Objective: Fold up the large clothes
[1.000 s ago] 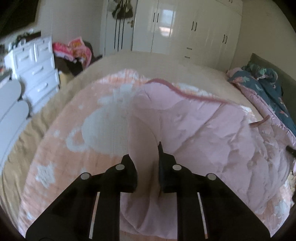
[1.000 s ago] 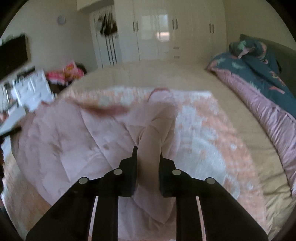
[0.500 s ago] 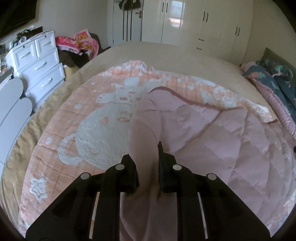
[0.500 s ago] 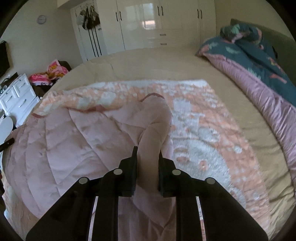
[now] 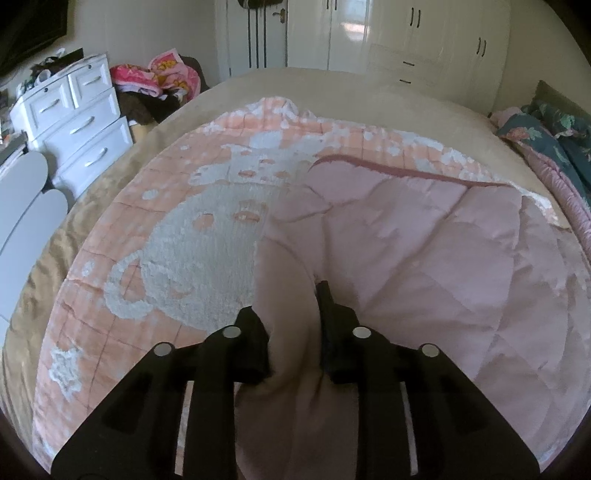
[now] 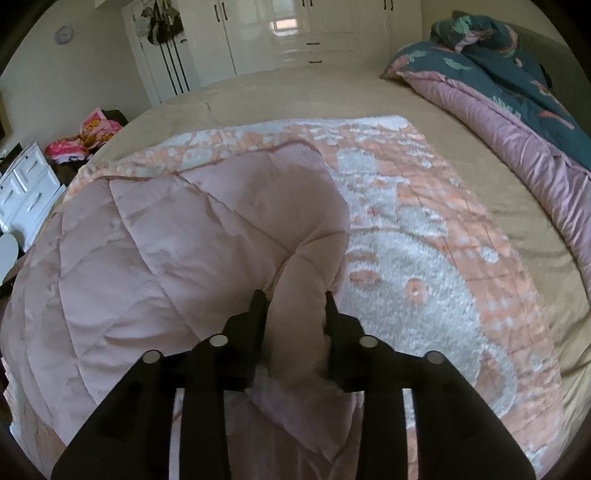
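Observation:
A large quilt lies spread on the bed, peach with a white cat pattern (image 5: 192, 251) on one face and plain pink (image 5: 424, 251) on the other. Its pink half is folded over the patterned half. A puffy fold of the pink edge fills the gap of my left gripper (image 5: 287, 297), whose jaws are opening. In the right wrist view the pink flap (image 6: 166, 251) lies left of the patterned face (image 6: 424, 240). My right gripper (image 6: 293, 295) has another thick fold between its pads, and its jaws are opening too. Both point down at the bed.
The beige bed sheet (image 5: 332, 88) runs beyond the quilt to white wardrobes (image 5: 406, 33). A teal and mauve duvet (image 6: 498, 92) is heaped along the right edge. White drawers (image 5: 74, 125) and a pile of clothes (image 5: 159, 77) stand left of the bed.
Both grippers have sunk toward the bed, and the pink flap has come down flat over the patterned face. The gap between each pair of fingers has widened a little around the fold.

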{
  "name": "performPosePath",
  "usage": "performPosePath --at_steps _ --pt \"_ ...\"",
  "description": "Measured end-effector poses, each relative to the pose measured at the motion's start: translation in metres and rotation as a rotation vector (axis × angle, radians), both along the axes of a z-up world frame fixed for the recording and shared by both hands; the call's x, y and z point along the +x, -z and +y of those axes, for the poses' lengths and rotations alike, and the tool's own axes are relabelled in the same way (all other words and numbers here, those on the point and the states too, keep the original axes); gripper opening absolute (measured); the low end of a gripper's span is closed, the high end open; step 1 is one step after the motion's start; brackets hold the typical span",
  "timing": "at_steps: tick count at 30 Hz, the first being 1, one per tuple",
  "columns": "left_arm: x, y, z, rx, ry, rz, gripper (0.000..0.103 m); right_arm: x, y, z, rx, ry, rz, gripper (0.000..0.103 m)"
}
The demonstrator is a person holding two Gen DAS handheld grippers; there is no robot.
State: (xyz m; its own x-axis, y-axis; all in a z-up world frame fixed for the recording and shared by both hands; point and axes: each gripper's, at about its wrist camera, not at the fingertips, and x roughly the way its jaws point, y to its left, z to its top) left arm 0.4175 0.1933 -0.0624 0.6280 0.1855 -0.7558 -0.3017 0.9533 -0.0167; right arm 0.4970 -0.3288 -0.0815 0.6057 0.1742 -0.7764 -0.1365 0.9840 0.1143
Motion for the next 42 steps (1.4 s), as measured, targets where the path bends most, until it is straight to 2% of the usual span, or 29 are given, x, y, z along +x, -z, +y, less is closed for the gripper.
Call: performPosePath --at_steps 1,3,5,6,9,10,12,18,24,29,35,37,42 --pt "-0.002 -0.002 -0.003 0.023 0.0 0.004 0.021 -0.001 0.0 -0.003 0.009 0.016 0.01 0.041" --pt "-0.007 -0.006 -0.008 0.067 0.001 0.013 0.027 -0.006 -0.002 -0.008 0.017 0.05 0.02 0.063" --pt "-0.013 -0.01 -0.009 0.074 0.001 0.016 0.042 -0.015 -0.007 -0.014 0.036 0.067 0.01 0.075" --pt "-0.018 -0.012 -0.01 0.071 -0.001 0.015 0.054 -0.02 -0.011 -0.016 0.05 0.066 -0.001 0.082" --pt "-0.032 -0.021 -0.01 0.06 -0.007 -0.002 0.067 -0.046 -0.027 -0.019 0.062 0.056 -0.062 0.093" --pt "-0.038 -0.025 -0.011 0.057 -0.01 -0.013 0.079 -0.052 -0.032 -0.019 0.06 0.055 -0.077 0.094" --pt "-0.047 -0.032 -0.015 0.061 -0.014 -0.033 0.092 -0.068 -0.04 -0.02 0.057 0.065 -0.113 0.098" --pt "-0.08 -0.047 -0.033 0.05 0.023 -0.059 0.094 -0.119 -0.059 -0.021 0.083 0.066 -0.214 0.099" --pt "-0.112 -0.049 -0.043 0.006 0.022 -0.076 0.094 -0.153 -0.051 -0.011 0.089 0.023 -0.211 0.099" --pt "-0.129 -0.042 -0.048 -0.018 0.017 -0.07 0.094 -0.168 -0.035 -0.009 0.156 0.047 -0.162 0.099" --pt "-0.144 -0.03 -0.046 -0.049 -0.004 -0.06 0.094 -0.181 -0.024 -0.002 0.183 0.086 -0.146 0.099" --pt "-0.148 -0.022 -0.044 -0.089 -0.013 -0.053 0.094 -0.183 -0.021 -0.003 0.197 0.104 -0.137 0.099" --pt "-0.155 0.013 -0.024 -0.363 -0.083 -0.025 0.094 -0.179 -0.007 -0.01 0.277 0.204 -0.103 0.099"
